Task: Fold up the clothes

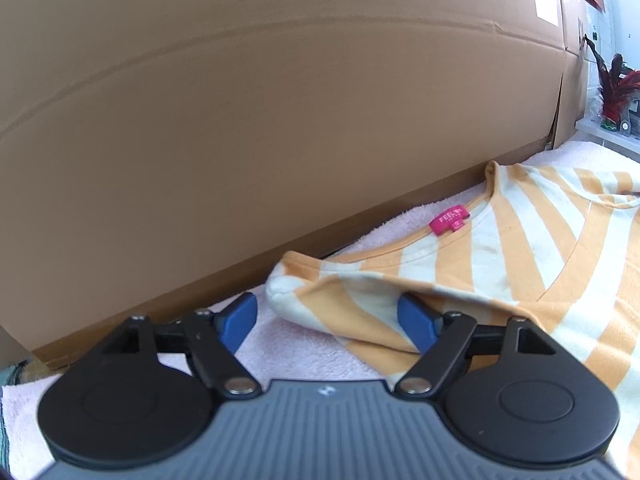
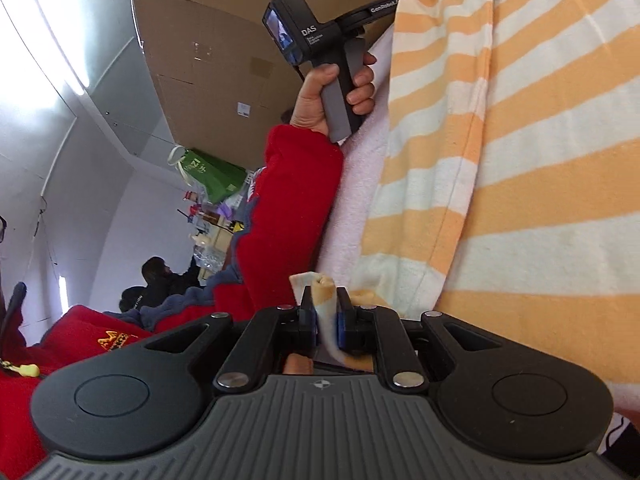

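Note:
An orange and white striped shirt (image 1: 500, 248) lies on a pink towel (image 1: 304, 352), with a pink neck label (image 1: 448, 220). My left gripper (image 1: 326, 324) is open, its blue pads either side of the shirt's folded shoulder corner, the right pad under the cloth's edge. My right gripper (image 2: 326, 320) is shut on a bunched bottom corner of the same shirt (image 2: 520, 160), which stretches away across the towel (image 2: 356, 184). The left gripper's handle (image 2: 320, 48), held in a hand, shows in the right wrist view.
A large cardboard box (image 1: 260, 100) stands right behind the towel. A shelf with a red plant (image 1: 614, 88) is at far right. The person's red sleeve (image 2: 292, 208) runs beside the towel; another person (image 2: 156, 280) sits in the background.

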### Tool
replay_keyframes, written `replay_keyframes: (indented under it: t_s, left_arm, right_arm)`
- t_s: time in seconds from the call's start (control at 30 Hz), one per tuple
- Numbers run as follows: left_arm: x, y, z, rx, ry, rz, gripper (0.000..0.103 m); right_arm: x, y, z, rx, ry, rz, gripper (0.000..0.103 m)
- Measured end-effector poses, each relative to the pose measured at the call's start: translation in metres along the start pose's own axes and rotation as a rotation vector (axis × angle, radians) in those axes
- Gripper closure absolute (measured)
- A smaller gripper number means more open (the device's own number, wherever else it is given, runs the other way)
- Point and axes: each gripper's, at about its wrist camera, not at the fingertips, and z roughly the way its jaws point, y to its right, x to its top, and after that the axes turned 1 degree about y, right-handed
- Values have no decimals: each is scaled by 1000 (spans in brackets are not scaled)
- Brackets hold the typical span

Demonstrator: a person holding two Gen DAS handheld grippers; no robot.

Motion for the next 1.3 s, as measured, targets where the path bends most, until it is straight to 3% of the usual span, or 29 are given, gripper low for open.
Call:
replay_keyframes:
  t_s: [0.1, 0.23, 0.33, 0.43, 0.5, 0.6, 0.7, 0.83, 0.93, 1.03, 1.2, 1.3]
  left_arm:
    - [0, -1, -2, -3, 0, 1, 23]
    - [2, -2, -7, -1, 10, -5, 23]
    - [4, -4, -11, 22, 12, 7, 23]
    - [5, -5, -18, 75, 20, 28, 23]
    - [3, -8, -25, 98, 24, 20, 23]
    - [-1, -14, -34, 132, 24, -29, 24]
    - [-4, -10, -44, 106, 26, -70, 26]
    - [-7, 14, -51, 37, 38, -43, 26]
    - [-7, 27, -42, -18, 18, -46, 25]
    - [-10, 26, -32, 30, -16, -54, 20]
    - [-10, -1, -47, 51, 28, -170, 19]
    - [-11, -15, -39, 34, -7, -234, 23]
  right_arm:
    - [-3, 1, -7, -30, 4, -14, 91]
    - [-11, -8, -1, -73, -104, -92, 80]
    - [-13, -23, 1, -113, -161, -187, 80]
    - [-7, -47, -4, -109, -116, -308, 80]
    - [2, -56, -6, -57, -64, -344, 80]
    - [10, -55, 6, -130, -23, -387, 73]
    - [6, -41, 26, -252, -68, -413, 81]
    - [-2, -42, 26, -238, -108, -470, 82]
    - [10, -47, 22, -237, -33, -488, 81]
    - [21, -44, 29, -262, -3, -476, 78]
    - [10, -43, 47, -306, -13, -539, 75]
    - [7, -40, 49, -306, 20, -556, 76]
